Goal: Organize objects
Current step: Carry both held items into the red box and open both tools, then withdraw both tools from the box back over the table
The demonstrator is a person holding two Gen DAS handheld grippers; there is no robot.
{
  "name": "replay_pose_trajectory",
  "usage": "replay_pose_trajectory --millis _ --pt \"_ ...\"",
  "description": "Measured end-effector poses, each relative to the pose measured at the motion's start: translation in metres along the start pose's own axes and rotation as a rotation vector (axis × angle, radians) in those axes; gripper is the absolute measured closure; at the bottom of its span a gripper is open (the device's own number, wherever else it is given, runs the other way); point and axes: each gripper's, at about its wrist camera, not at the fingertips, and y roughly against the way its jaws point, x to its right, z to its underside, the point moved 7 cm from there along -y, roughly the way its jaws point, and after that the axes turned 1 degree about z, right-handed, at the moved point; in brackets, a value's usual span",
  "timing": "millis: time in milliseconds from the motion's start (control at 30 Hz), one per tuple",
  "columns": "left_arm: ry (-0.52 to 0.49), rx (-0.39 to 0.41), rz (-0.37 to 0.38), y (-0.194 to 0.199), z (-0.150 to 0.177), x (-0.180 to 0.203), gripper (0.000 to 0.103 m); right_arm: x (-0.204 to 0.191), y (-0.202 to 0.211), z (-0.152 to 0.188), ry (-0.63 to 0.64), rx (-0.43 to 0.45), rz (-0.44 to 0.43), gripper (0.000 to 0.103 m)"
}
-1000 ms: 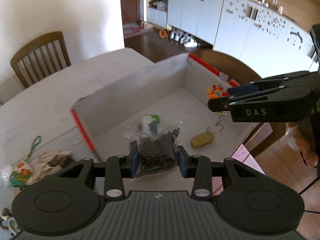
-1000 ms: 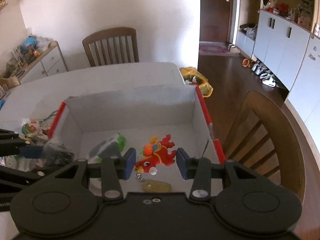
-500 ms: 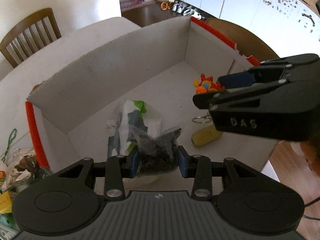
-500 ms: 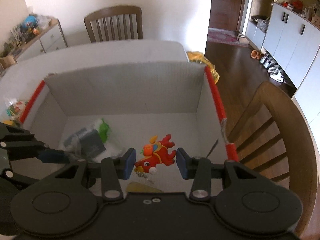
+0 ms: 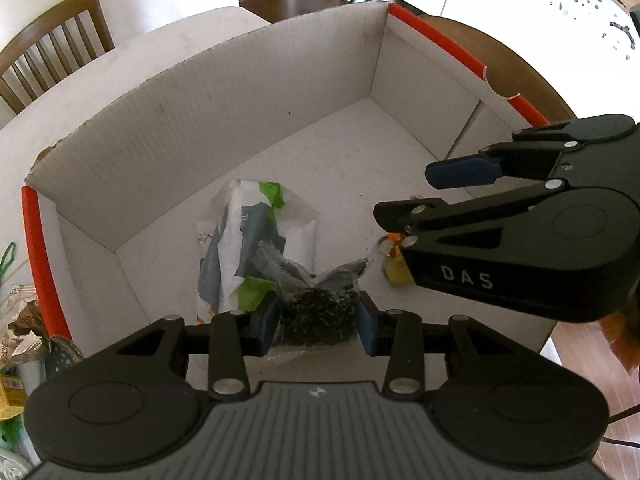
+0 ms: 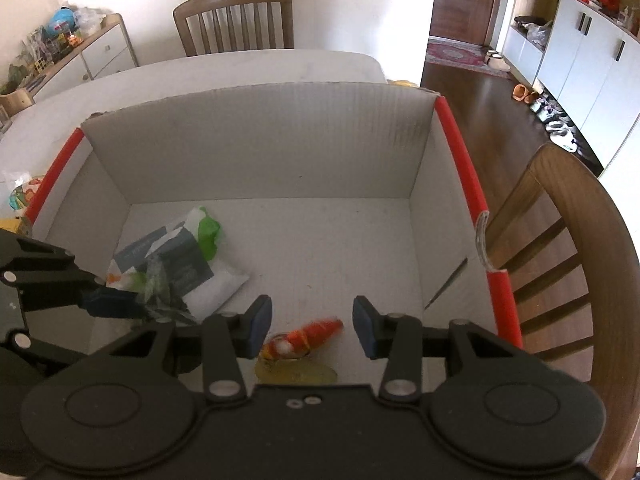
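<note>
An open white cardboard box [image 5: 200,120] with red-edged rims stands on the table. My left gripper [image 5: 318,326] hangs low inside it with a clear bag of dark dried leaves [image 5: 316,304] between its pads. The pads still touch the bag while the jaws are opening. My right gripper [image 6: 312,326] is inside the box too, its jaws opening. A red and orange toy [image 6: 304,338] shows blurred just below them, free of the pads, over a yellow keychain piece [image 6: 296,374]. A white, blue and green packet [image 5: 240,240] lies on the box floor.
Wooden chairs stand at the far side [image 6: 234,20] and at the right [image 6: 568,264] of the table. Wrappers and small packets [image 5: 20,320] lie on the table left of the box. A sideboard [image 6: 80,52] with clutter is at the back left.
Both grippers have sunk into the box. The red toy has slipped out of the right gripper's pads and dropped toward the floor. The left gripper still has the bag.
</note>
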Motion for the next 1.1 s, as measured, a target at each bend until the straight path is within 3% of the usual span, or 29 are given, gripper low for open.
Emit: replay_pose_trajectory --millis 167,833,1100 --pt "-0.001 0.024 0.005 0.010 -0.001 0.000 0.036 0.001 0.009 -0.002 -0.007 0.011 -0.010 0.053" --pt "0.064 0.217 0.053 0.080 0.003 -0.008 0.035 -0.014 0.075 -0.013 -0.050 0.137 -0.044 0.050" --pt "0.080 0.307 0.054 0.113 0.011 -0.022 0.035 -0.033 0.111 -0.013 -0.059 0.215 -0.054 0.044"
